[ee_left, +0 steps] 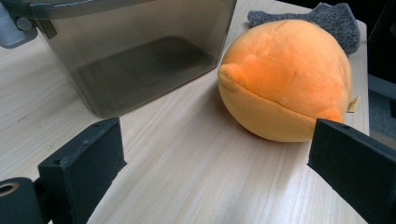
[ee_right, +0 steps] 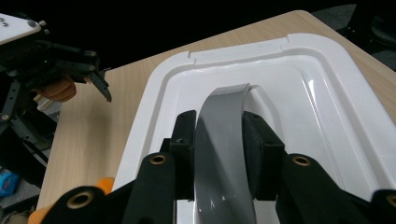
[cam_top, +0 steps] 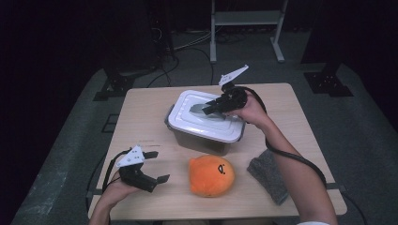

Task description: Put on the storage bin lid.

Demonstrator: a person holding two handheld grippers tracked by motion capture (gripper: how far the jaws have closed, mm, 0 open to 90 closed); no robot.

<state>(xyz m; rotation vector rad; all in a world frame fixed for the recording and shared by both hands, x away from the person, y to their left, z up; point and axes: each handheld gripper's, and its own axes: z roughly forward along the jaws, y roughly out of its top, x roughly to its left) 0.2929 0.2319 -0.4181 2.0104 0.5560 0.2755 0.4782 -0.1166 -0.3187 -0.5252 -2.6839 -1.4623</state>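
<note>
The right gripper (cam_top: pixel 210 108) is clamped on the grey curved plastic handle (ee_right: pixel 223 140) of the white plastic lid (cam_top: pixel 197 117); in the right gripper view both black pads press the handle's two sides. That lid sits closed on the smoky translucent plastic storage box (cam_top: pixel 199 139), which stands near the middle of the bench (cam_top: pixel 291 108), toward its far edge. The person's right hand (cam_top: pixel 251 110) reaches over the box from the right side.

The left gripper (cam_top: pixel 155 166) hovers near the bench's near left corner, its jaws spread wide with nothing between them. Just ahead of it, in the left gripper view, lies the round orange plush toy (ee_left: pixel 285 79), close to the near edge and just in front of the box. A grey knitted cloth (cam_top: pixel 270 173) lies beside the toy, toward the near right corner.
</note>
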